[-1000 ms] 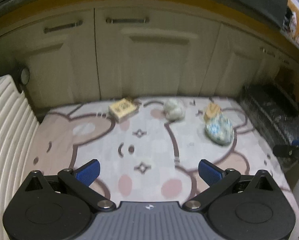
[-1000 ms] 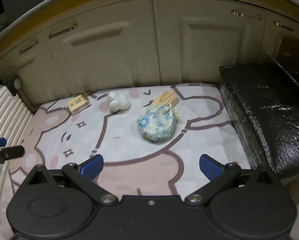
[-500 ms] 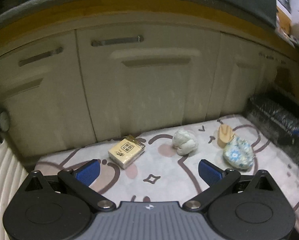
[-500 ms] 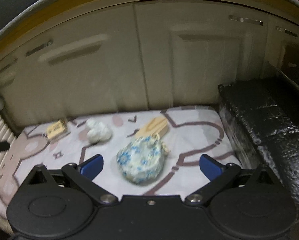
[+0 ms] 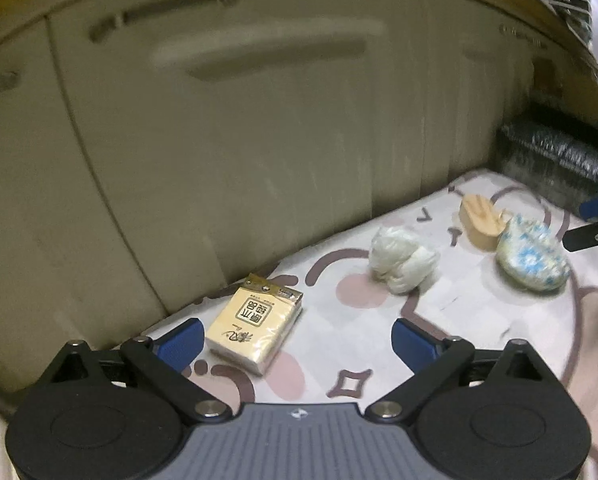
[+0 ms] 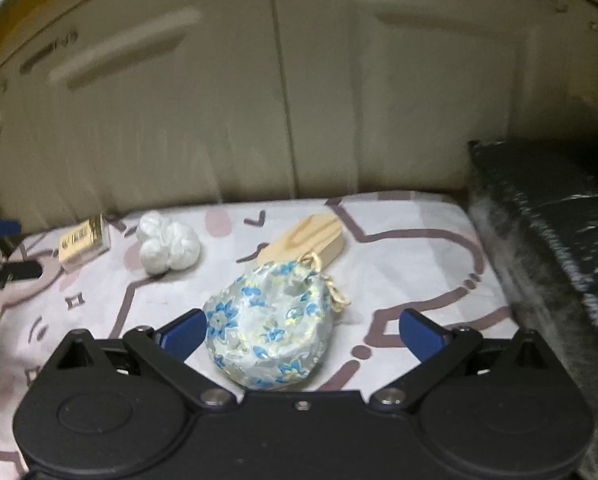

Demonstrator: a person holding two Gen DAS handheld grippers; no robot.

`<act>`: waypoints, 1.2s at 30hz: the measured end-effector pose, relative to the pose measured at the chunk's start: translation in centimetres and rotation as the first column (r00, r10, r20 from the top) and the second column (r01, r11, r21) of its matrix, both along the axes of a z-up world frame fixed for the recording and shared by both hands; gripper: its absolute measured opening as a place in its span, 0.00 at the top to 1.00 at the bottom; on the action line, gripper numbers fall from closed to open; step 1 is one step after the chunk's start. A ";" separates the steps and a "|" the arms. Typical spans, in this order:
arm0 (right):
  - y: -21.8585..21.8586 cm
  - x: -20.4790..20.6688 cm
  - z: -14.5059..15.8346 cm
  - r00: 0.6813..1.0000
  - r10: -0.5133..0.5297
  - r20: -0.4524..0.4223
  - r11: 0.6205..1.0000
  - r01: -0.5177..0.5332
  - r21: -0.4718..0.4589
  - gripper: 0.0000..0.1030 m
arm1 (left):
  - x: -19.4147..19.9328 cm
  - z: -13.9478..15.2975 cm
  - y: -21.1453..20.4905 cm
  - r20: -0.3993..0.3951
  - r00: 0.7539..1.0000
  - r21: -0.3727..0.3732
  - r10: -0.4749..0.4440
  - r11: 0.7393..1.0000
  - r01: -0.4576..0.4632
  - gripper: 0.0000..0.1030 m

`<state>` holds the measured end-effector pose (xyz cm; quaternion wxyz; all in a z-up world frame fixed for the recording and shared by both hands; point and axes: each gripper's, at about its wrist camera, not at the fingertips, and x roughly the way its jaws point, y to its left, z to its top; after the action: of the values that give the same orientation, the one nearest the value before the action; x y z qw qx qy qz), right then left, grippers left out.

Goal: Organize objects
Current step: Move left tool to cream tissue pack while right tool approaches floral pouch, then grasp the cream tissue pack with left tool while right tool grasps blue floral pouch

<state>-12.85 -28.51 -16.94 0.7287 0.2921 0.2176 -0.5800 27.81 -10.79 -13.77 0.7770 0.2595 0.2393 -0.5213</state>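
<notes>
A yellow tissue pack (image 5: 255,326) lies on the patterned mat (image 5: 479,320), between the fingers of my open left gripper (image 5: 297,342), nearer the left finger. A white crumpled bundle (image 5: 401,260), a wooden hand-shaped piece (image 5: 479,222) and a blue-flowered drawstring pouch (image 5: 533,258) lie to the right. In the right wrist view the pouch (image 6: 269,328) sits between the fingers of my open right gripper (image 6: 303,334), close to the left finger. The wooden piece (image 6: 309,242), the bundle (image 6: 167,248) and the tissue pack (image 6: 83,242) lie beyond it.
Beige cabinet doors (image 6: 283,100) stand right behind the mat. A black foil-wrapped block (image 6: 555,216) borders the mat on the right. The right gripper's finger (image 5: 593,232) shows at the right edge of the left wrist view; the left gripper's finger (image 6: 7,272) shows at the left edge of the right wrist view.
Both grippers have moved forward and down toward the mat. The tissue pack now lies between the left fingers and the pouch between the right fingers. Both stay open.
</notes>
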 end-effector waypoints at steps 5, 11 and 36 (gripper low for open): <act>-1.0 0.9 -1.7 0.997 0.071 -0.002 0.997 -0.071 0.005 0.00 | 2.2 -2.0 -1.4 0.023 1.000 0.006 -0.006 1.000 0.006 0.03; -1.5 1.6 -2.6 0.995 0.103 -0.007 0.995 -0.103 -0.018 0.00 | 5.0 -3.8 -3.1 0.005 1.000 0.013 0.016 1.000 -0.016 0.03; -4.5 4.2 -4.7 0.997 0.018 -0.072 0.999 -0.015 0.044 0.00 | 6.7 -4.4 -5.2 -0.319 0.936 0.024 0.150 0.988 -0.150 0.22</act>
<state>-8.68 -33.05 -21.66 0.7186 0.2848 0.2590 -0.5792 34.51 -16.00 -18.13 0.7656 0.1522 0.3809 -0.4957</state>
